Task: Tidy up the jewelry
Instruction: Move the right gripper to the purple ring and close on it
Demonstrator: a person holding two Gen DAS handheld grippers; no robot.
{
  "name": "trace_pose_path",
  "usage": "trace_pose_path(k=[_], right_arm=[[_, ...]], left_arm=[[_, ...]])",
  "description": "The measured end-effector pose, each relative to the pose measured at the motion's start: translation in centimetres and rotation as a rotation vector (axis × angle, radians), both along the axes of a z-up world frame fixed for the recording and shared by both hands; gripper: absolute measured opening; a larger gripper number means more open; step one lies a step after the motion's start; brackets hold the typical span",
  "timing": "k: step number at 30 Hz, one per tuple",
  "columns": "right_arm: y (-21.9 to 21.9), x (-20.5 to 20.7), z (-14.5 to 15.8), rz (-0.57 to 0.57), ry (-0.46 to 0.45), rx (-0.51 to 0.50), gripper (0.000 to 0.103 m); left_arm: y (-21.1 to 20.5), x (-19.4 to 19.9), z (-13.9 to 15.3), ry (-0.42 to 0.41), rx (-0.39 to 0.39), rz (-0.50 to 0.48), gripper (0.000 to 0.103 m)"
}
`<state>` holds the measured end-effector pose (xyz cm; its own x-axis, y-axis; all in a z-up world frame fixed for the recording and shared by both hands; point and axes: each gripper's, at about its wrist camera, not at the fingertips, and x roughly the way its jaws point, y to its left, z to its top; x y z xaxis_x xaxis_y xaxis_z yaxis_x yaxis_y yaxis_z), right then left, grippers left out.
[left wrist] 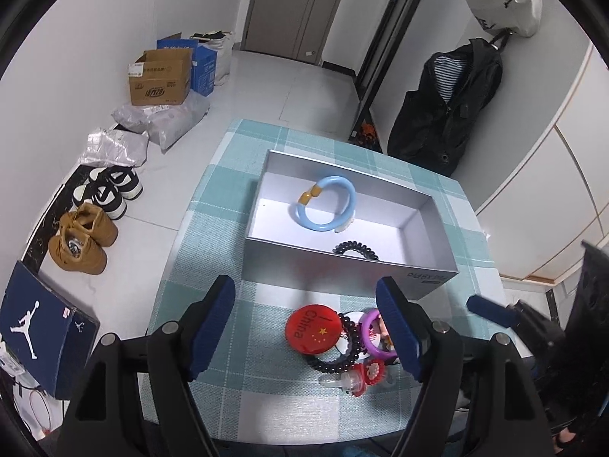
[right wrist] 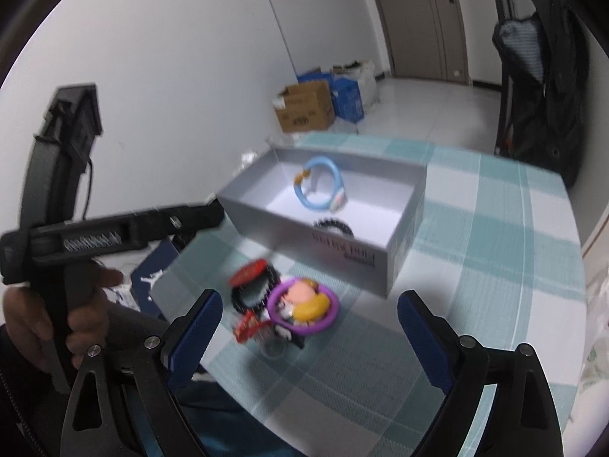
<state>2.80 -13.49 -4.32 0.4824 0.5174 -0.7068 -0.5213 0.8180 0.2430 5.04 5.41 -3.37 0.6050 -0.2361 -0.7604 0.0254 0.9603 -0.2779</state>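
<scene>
Hovering fingers: left gripper [left wrist: 308, 327] has its blue-padded fingers spread, nothing between the pads, above the loose pile on the tabletop [left wrist: 236, 266].
Right gripper [right wrist: 310, 337]: fingers spread wide, nothing pinched, pointing down over the same pile; this view is blurred.
Loose pile: red round badge [left wrist: 312, 328], black bead bracelet [left wrist: 335, 361], purple ring [right wrist: 302, 306] with a small figure inside it, and a red-and-clear trinket [left wrist: 361, 377], all touching or overlapping, just in front of the box.
Grey box [left wrist: 342, 270]: open-topped, standing on the checked tabletop beyond the pile.
Box contents: light blue bangle [left wrist: 327, 205] with amber ends, lying near the middle; black coiled band [left wrist: 348, 248] against the near wall, partly hidden by it.
Left hand [right wrist: 57, 316]: wrapped around the left gripper's black handle, seen in the right wrist view at the left edge.
Floor beyond: cardboard box [left wrist: 160, 80], shoes [left wrist: 83, 240].
</scene>
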Motion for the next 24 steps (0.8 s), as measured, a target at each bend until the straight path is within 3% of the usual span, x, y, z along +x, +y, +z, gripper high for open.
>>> trace_pose_path(k=[7, 13, 18, 20, 24], right_arm=[[0.9, 0.7, -1.8, -0.003, 0.055, -0.024, 0.092], [1.8, 1.2, -2.2, 0.002, 0.072, -0.016, 0.076], [2.4, 1.4, -2.8, 0.009, 0.092, -0.027, 0.059], [2.5, 1.6, -3.0, 0.009, 0.097, -0.032, 0.047], [2.5, 1.7, -3.0, -0.005, 0.093, -0.046, 0.037]], left_arm=[[0.8, -0.1, -0.3, 0.011, -0.025, 0.034, 0.073], [1.5, 0.2, -1.3, 0.059, -0.028, 0.064, 0.073], [2.2, 0.3, -1.9, 0.091, -0.028, 0.101, 0.073], [2.4, 0.4, -2.2, 0.112, -0.033, 0.115, 0.073], [2.7, 0.5, -2.5, 0.129, -0.031, 0.127, 0.073]])
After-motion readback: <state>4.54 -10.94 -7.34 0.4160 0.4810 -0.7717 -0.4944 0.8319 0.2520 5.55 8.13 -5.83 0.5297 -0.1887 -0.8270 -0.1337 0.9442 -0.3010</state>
